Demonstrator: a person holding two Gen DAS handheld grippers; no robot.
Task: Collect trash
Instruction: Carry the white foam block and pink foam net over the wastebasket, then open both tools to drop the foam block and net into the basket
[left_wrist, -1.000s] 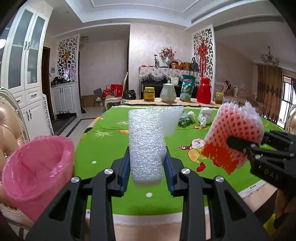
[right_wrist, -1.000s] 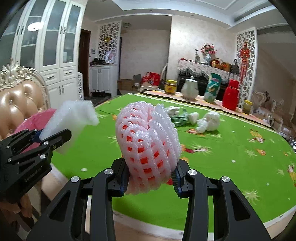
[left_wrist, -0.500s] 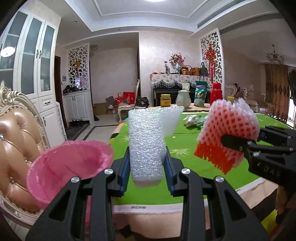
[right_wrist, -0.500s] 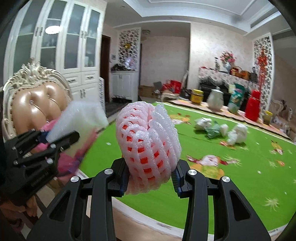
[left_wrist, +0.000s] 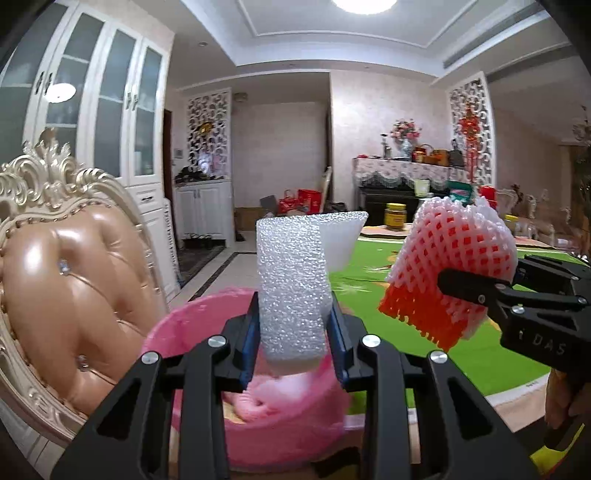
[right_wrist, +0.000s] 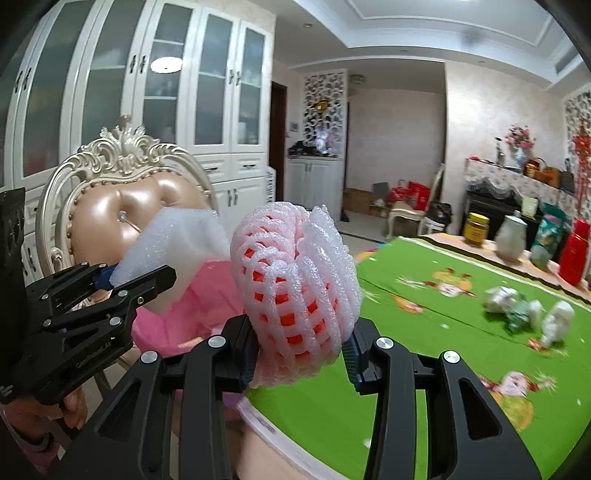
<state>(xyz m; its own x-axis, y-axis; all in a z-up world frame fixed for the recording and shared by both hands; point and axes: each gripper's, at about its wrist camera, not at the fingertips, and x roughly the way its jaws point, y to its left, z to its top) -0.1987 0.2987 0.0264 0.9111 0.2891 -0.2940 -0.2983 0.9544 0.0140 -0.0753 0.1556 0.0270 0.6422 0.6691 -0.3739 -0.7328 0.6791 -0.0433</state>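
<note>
Dining room: a table under a green cartoon-print tablecloth (right_wrist: 480, 332), white glass-door cabinets (right_wrist: 147, 92) along the wall, and an ornate cream-framed chair with tan leather back (left_wrist: 66, 280) beside the table edge. From my station I read the left gripper (left_wrist: 293, 343) clamped on a folded white foam wrap sheet (left_wrist: 291, 288), which stands upright between the blue pads. It sits directly above the pink-lined trash bin (left_wrist: 192, 328), whose bag already shows crumpled pink material inside. The right gripper (right_wrist: 301, 354) is closed on a white-and-orange foam fruit net (right_wrist: 295, 291), squeezed between both pads and held over the table edge, just beside the bin. More trash, crumpled white and green wrappers (right_wrist: 524, 314), lies on the tablecloth well apart from both grippers. A yellow-lidded jar (right_wrist: 476, 229), a white teapot (right_wrist: 511, 240) and a red thermos (right_wrist: 574, 254) line the far edge.
</note>
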